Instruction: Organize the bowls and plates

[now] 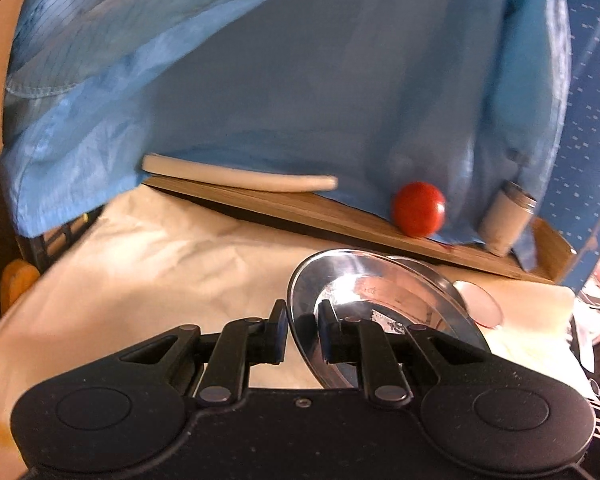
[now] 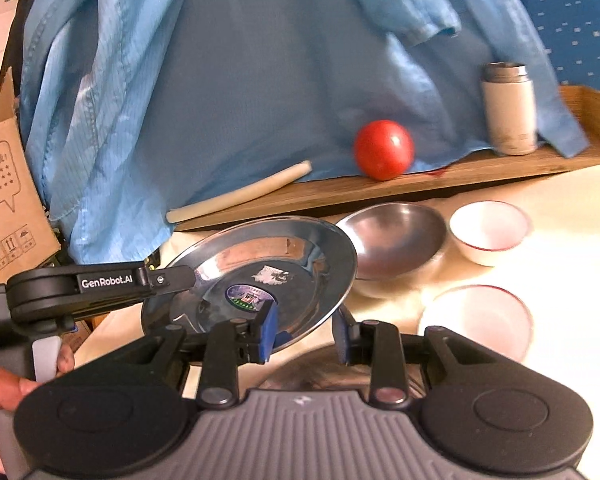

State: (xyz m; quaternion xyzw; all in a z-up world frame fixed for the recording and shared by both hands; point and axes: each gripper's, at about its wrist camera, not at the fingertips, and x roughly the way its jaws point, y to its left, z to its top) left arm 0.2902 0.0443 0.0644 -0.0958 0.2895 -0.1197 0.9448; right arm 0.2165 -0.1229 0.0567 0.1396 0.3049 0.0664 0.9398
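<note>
Steel everywhere on my feeds right now. I've got the shiny steel plate (image 2: 260, 276) lifted off the cream-covered tabletop (image 1: 140, 248), tilted, and pinched from both sides: my left gripper (image 1: 303, 320) has its fingers pressed onto the plate's left rim, and my right gripper (image 2: 305, 328) has its fingers clamped over the near rim. There's a round sticker in the plate's middle plus a scrap of torn label.

Room is tight at the far edge. A wooden tray (image 2: 420, 188) runs along it, backed by hanging blue cloth (image 2: 260, 80), with a red tomato (image 2: 384, 150), a white cylinder with a metal cap (image 2: 509, 110) and a white stick (image 2: 240, 194) on it. To the right of the plate sit a steel bowl (image 2: 396, 240), a small white bowl with a red rim (image 2: 490, 232) and a nearer white dish (image 2: 480, 320). The left side of the tabletop looks bare.

Both grippers point slightly downward, and a hand (image 2: 0, 400) shows at the near left.
</note>
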